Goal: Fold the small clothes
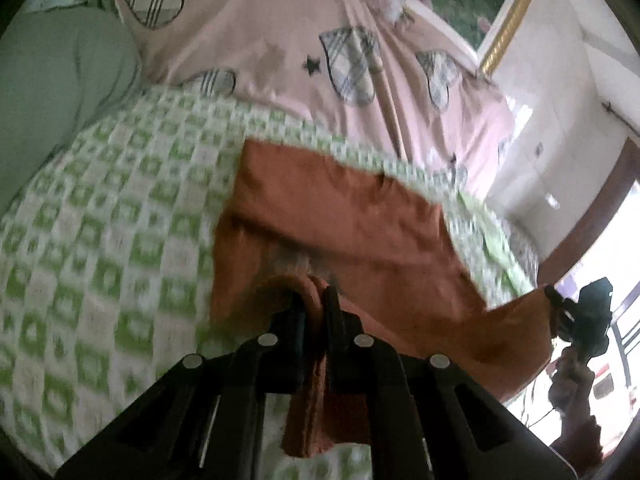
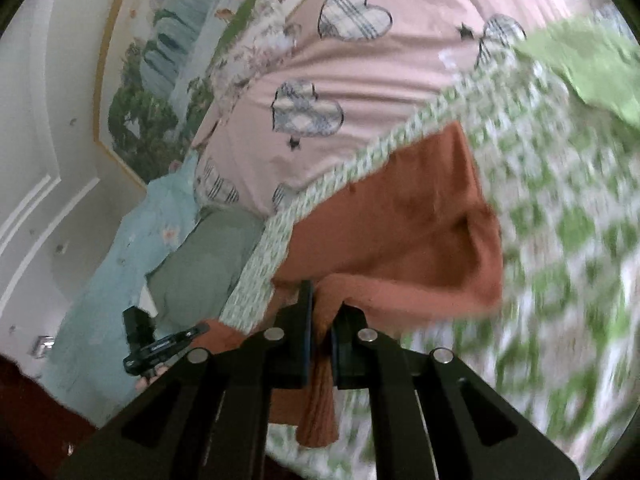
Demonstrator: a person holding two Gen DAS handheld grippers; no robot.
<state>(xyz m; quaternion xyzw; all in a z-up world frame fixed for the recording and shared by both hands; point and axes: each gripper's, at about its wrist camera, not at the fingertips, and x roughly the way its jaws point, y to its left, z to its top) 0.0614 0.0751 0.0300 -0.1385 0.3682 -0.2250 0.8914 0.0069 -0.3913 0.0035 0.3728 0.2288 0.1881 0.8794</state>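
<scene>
Over green checked blanket, both grippers' fingers clamped on rust garment, pink heart-print sheet behind

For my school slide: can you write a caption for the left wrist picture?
Left gripper shut on the orange cloth, above a green checked blanket.

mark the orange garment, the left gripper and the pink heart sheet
orange garment (image 1: 340,216), left wrist view, flat middle.
left gripper (image 1: 314,300), left wrist view, between fingertips.
pink heart sheet (image 2: 400,80), right wrist view, plain pink area.

Dim daylight; heavy motion blur; fisheye warp w/ dark corners
</scene>
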